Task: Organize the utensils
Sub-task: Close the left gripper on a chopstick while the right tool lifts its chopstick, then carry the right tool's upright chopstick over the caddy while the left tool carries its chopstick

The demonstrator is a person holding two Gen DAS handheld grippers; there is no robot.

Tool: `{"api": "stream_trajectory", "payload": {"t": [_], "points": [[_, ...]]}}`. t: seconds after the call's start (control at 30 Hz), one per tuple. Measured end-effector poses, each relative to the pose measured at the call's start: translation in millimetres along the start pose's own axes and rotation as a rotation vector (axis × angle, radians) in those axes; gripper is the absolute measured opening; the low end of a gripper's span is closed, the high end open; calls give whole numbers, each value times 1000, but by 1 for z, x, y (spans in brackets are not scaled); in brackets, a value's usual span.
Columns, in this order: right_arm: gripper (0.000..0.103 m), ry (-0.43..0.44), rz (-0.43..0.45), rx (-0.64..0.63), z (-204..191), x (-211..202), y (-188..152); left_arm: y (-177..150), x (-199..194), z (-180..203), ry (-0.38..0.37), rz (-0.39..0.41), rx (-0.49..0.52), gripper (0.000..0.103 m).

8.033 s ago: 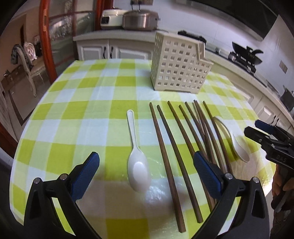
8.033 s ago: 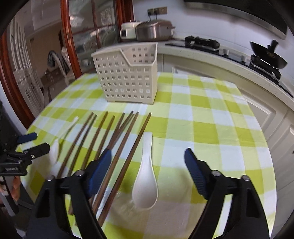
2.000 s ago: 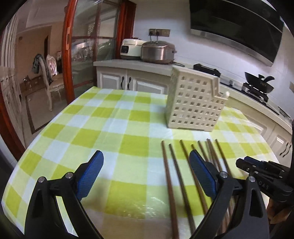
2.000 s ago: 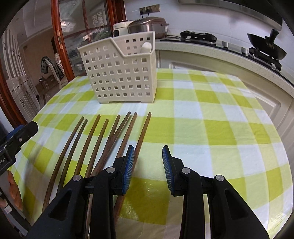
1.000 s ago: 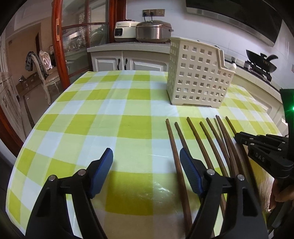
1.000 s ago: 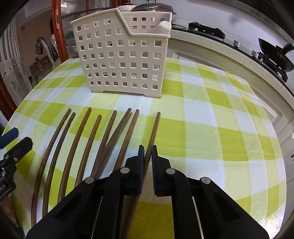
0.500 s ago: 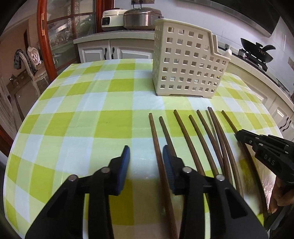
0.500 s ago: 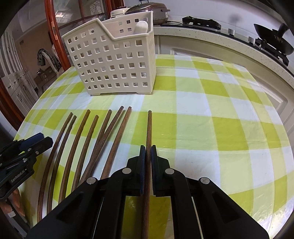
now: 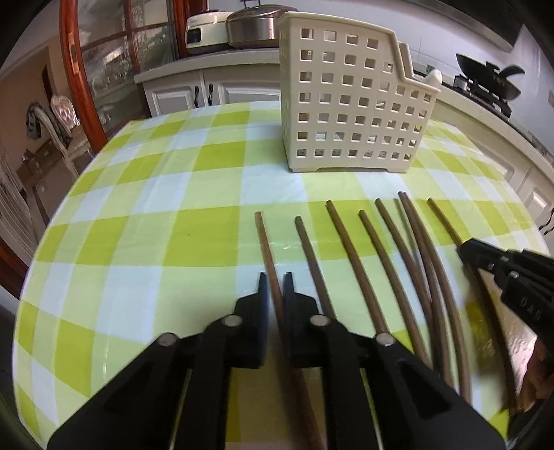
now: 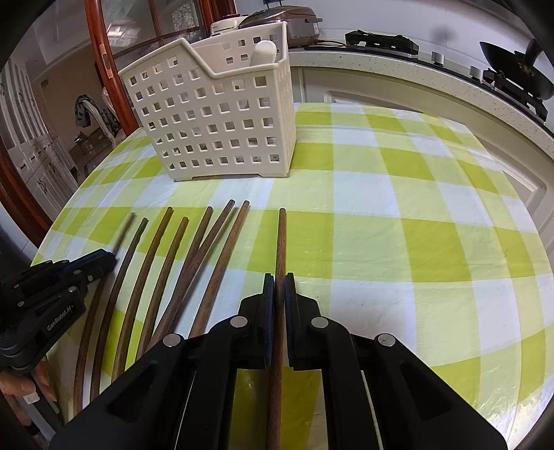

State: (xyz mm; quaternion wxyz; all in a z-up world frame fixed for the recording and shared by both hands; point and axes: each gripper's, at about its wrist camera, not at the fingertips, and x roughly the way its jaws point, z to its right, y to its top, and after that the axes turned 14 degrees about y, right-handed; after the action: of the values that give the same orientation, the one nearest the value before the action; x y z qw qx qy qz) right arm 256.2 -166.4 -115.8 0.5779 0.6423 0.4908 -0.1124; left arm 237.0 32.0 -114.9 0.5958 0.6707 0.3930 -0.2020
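Several brown wooden chopsticks lie side by side on the green-checked tablecloth (image 9: 145, 194). My left gripper (image 9: 274, 280) is shut on the leftmost chopstick (image 9: 266, 242). My right gripper (image 10: 279, 281) is shut on the rightmost chopstick (image 10: 281, 239); it also shows at the right edge of the left wrist view (image 9: 465, 247). The cream perforated utensil basket (image 9: 349, 100) stands upright behind the chopsticks, also in the right wrist view (image 10: 221, 114). A white spoon handle (image 10: 264, 52) sticks out of it.
A kitchen counter with a rice cooker and pot (image 9: 258, 26) runs behind the table. A stove with a wok (image 10: 516, 74) is at the right. A wooden door frame (image 9: 74, 69) and a chair (image 9: 59, 128) stand at the left.
My left gripper has closed from part open onto the leftmost chopstick. My right gripper stays shut on the rightmost chopstick. Earlier, the two white spoons left the table; one handle shows in the basket.
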Motion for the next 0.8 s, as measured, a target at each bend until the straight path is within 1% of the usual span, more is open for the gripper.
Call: {"api": "stream_trajectory", "payload": {"t": [0.2,0.37,0.6,0.8], "points": [[6,9,3,10,1,-1,0,-1,-2,-5,-47,-4,-26,6],[6,19,53,6,-1,-15,6,1,-17,-11,-54,33,-42,6],[6,29,124,-12,-10,-42,14,8,-55,-26,-59,128,-79,6],[6,41,195,-45,-24,-74,17,9,-94,-37,-62,214,-107,6]]}}
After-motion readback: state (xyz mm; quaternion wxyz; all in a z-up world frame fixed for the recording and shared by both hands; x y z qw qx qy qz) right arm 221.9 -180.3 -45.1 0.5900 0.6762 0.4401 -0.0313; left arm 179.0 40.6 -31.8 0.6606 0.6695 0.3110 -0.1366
